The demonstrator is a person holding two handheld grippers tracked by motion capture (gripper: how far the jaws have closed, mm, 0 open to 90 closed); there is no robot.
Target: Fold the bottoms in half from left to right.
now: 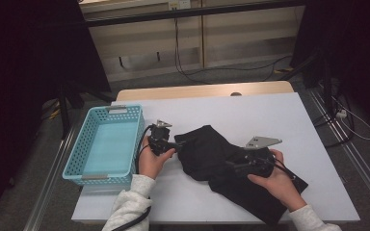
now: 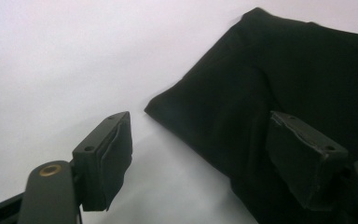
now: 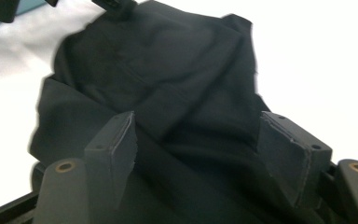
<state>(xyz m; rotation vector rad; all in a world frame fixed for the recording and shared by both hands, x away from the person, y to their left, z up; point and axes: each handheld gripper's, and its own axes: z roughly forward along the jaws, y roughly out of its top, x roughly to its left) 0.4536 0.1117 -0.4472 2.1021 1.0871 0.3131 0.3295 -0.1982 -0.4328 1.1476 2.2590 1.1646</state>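
Black cloth [image 1: 221, 163], folded in part, lies on the white table [image 1: 270, 110], right of the turquoise basket [image 1: 107, 144] and apart from it. One end runs toward the table's near right edge.

Left gripper [image 1: 176, 144]: at the cloth's left edge. In the left gripper view [image 2: 200, 154] the jaws stand apart; one pad [image 2: 107, 154] sits over bare table, the other [image 2: 303, 158] over the cloth, the cloth's corner between them. No pad presses on the fabric.

Right gripper [image 1: 231, 166]: over the middle of the cloth, held from the right. In the right gripper view [image 3: 196, 158] the jaws stand apart above the fabric, folds between them, not pinched.

Basket sits at the table's left edge.
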